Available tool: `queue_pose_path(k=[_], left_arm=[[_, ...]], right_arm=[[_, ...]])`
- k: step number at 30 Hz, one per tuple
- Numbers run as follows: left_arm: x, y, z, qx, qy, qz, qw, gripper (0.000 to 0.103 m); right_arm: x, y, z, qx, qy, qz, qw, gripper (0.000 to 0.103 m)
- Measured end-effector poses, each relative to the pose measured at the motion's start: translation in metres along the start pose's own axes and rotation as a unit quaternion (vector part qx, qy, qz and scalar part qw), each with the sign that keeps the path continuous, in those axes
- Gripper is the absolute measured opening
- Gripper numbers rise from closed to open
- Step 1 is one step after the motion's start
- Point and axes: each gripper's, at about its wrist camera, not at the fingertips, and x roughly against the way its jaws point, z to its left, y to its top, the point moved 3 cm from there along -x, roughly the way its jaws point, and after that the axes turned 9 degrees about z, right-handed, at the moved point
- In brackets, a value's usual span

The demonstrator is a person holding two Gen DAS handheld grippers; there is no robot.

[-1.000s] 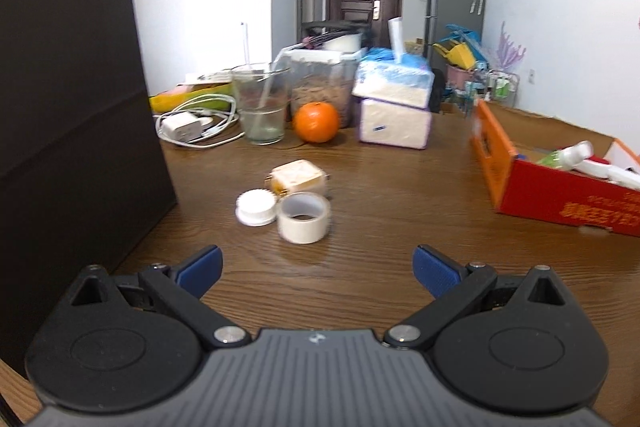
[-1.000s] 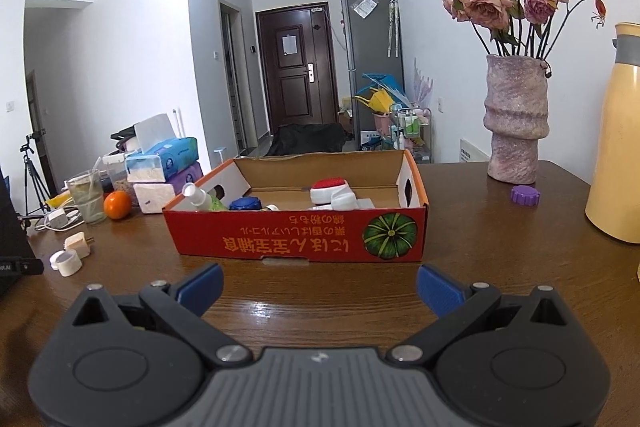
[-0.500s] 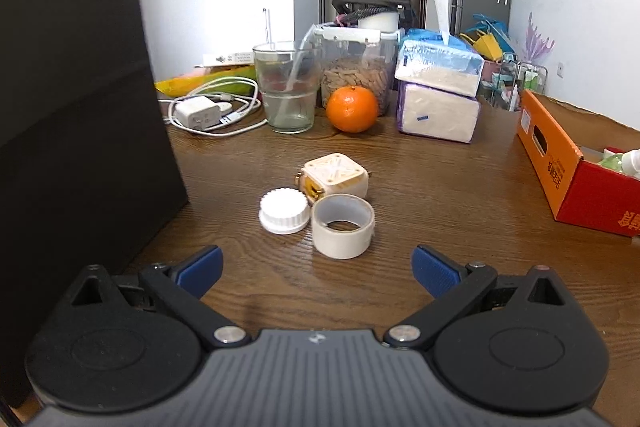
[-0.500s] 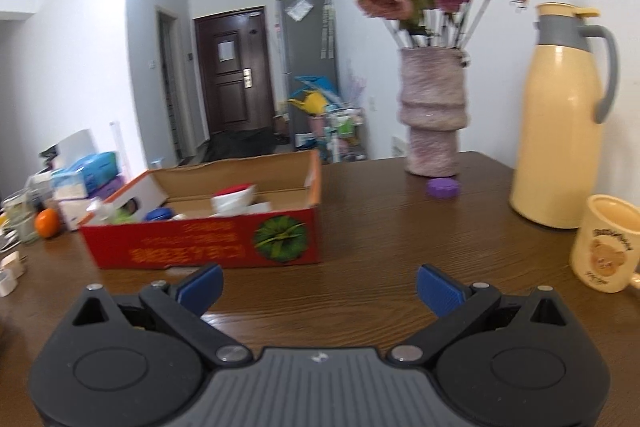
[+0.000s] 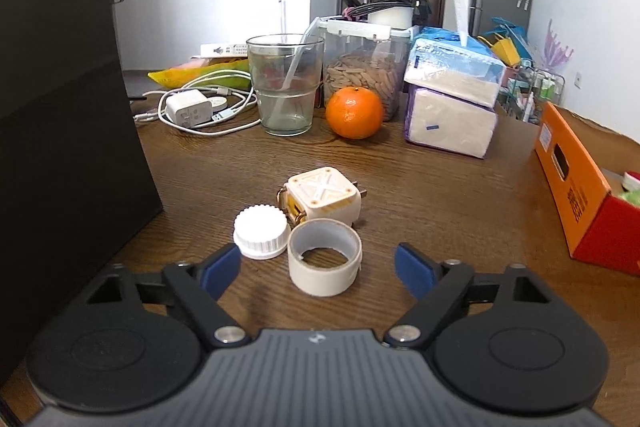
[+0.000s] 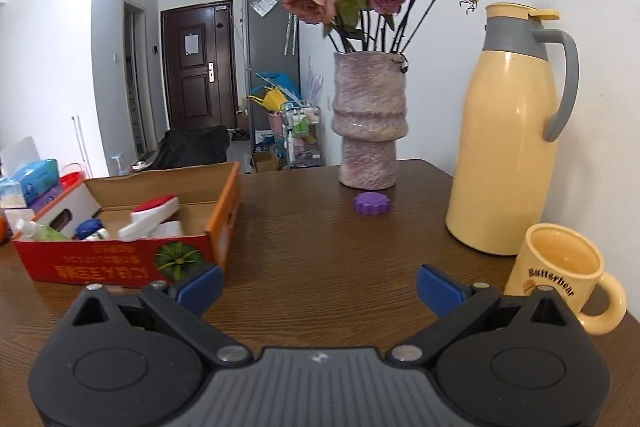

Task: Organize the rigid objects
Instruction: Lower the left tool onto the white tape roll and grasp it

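Holding the left claw [image 5: 318, 263] wide open and empty, we are lining it up low over the wooden table [image 5: 440, 195] so that a roll of tape [image 5: 325, 257] sits in the lower middle of the frame, between the two blue fingertips but not touched by them. A white ribbed cap [image 5: 262, 231] is touching the roll on its left, and a cream plug adapter [image 5: 323, 196] is lying just behind both, so the three are making a tight cluster. At the right edge of that view we are seeing one end of the orange cardboard box [image 5: 576, 187], probably where the pieces belong. We are also keeping the right claw [image 6: 319, 287] spread wide and empty, pointing past the box [image 6: 132, 259] toward a purple cap [image 6: 372, 203] beside the vase [image 6: 370, 119].
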Motion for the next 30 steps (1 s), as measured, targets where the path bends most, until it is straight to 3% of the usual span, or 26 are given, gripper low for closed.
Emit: queue_pose_path(k=[10,13,18,22,30], left_arm=[[-0.009,0.003,-0.008,0.007,0.004,0.006,0.9999,0.066],[-0.01,0.003,-0.009,0.006,0.002,0.008,0.9999,0.057],[-0.011,0.004,-0.008,0.012,0.002,0.008,0.9999,0.056],[-0.012,0.003,-0.009,0.01,0.001,0.008,0.9999,0.045],[-0.006,0.001,-0.005,0.023,-0.007,-0.001,0.9997,0.045]], right_arm=[[-0.031,0.027,-0.046,-0.043,-0.017,0.006,0.999,0.103],[-0.039,0.034,-0.054,-0.045,-0.026,0.009,0.999,0.103],[-0.05,0.041,-0.062,-0.051,-0.033,0.01,0.998,0.103],[-0.058,0.044,-0.065,-0.057,-0.034,0.012,0.998,0.103],[-0.08,0.05,-0.069,-0.061,-0.046,0.021,0.997,0.103]])
